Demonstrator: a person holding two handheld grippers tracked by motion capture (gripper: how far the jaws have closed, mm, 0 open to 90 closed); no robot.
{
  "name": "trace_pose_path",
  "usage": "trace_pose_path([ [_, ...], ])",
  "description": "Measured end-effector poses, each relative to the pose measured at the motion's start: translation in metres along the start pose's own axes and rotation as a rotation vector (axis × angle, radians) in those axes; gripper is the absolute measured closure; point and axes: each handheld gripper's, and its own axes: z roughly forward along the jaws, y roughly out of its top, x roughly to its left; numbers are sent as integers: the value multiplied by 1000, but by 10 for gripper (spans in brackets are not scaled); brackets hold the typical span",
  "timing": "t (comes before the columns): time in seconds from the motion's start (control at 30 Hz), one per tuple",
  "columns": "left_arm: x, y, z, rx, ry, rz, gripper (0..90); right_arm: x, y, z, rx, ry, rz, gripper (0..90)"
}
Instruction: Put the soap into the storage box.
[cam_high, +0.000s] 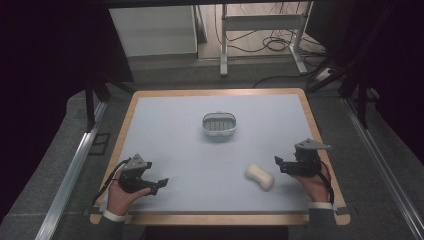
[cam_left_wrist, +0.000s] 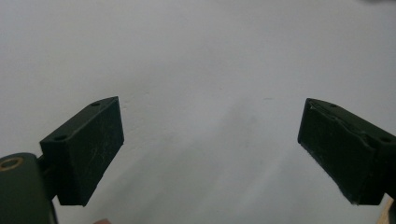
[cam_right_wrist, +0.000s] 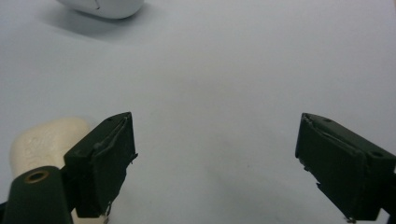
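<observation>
Grey table (cam_high: 200, 165) bears soap bar (cam_high: 259, 176) lying diagonally beside right gripper (cam_high: 281, 165).

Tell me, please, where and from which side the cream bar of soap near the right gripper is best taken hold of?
Probably at its narrowed waist. The soap lies flat on the table, slanting, with rounded ends and a pinched middle, so jaws closing across the waist should seat there rather than slip off. The right gripper, jaws open, is nearest; coming from above, turned so the jaws cross the bar's short width, looks best.
</observation>
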Motion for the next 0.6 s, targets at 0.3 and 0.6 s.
trace_pose_path([
  [0.3, 0, 1, 6, 9, -13, 2, 74, -1, -3, -3, -4, -8, -7, 160],
  [0.6, 0, 1, 7, 11, -23, -4, 73, -9, -5, -4, 3, -30, 24, 162],
])
